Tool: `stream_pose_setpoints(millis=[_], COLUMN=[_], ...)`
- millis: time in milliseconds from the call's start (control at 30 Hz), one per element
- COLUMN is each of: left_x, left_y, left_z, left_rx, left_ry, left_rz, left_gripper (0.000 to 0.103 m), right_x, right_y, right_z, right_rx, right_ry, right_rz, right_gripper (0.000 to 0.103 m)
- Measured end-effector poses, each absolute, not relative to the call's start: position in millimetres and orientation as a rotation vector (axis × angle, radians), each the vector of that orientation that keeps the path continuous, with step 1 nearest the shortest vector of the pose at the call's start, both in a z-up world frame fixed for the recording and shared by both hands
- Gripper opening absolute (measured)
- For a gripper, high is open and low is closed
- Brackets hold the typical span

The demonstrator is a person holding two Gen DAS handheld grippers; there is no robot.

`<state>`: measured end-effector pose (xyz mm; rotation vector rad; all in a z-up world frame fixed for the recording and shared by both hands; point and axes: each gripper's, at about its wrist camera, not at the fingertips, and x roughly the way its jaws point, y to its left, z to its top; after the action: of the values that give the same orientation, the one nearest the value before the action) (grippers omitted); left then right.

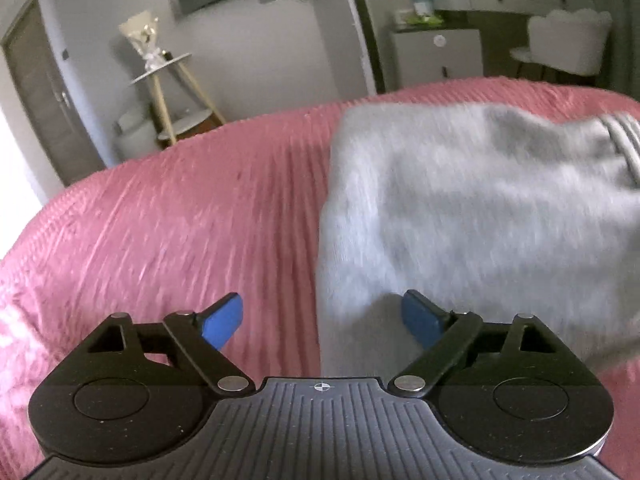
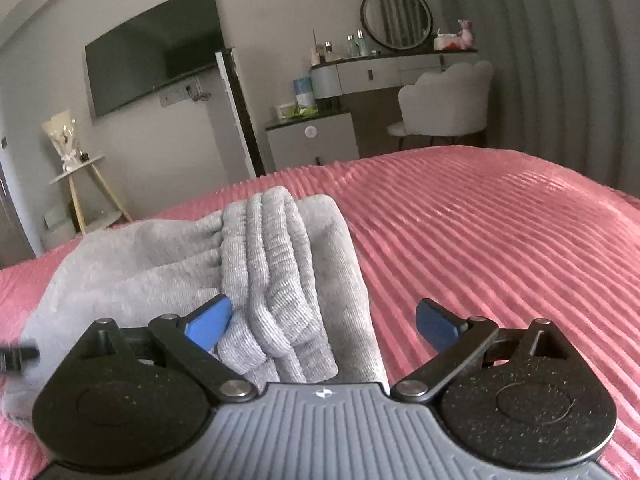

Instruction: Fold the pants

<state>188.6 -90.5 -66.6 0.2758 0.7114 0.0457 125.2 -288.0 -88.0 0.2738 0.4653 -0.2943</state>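
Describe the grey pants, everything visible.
The grey pants are soft fleece-like knit, folded into a compact bundle lying flat on the pink ribbed bedspread. Ribbed cuffs or waistband are stacked at one end. Neither the left gripper nor the right gripper grips them; both stand open.

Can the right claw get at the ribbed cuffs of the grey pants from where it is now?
Probably yes. The right claw is open, and the cuffs lie right ahead of it, partly between the pads, on top of the folded pants. Nothing lies over them.
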Motion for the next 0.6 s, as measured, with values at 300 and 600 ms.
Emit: stream_pose_setpoints(millis=[300, 600], left_x=[185, 117], left_y=[-65, -62], left_z=[-66, -54], left_rx=[0.231, 0.127], left_ry=[0.773, 0.805], left_rz=[0.147, 0.043], left_gripper=[0.097, 0.095], right_x=[103, 89], right_y=[-263, -258], right_z=[-77, -81], right_rx=[0.175, 0.17], right_ry=[0.507, 0.559], right_rz=[-0.261, -0.357], right_gripper=[0.097, 0.097])
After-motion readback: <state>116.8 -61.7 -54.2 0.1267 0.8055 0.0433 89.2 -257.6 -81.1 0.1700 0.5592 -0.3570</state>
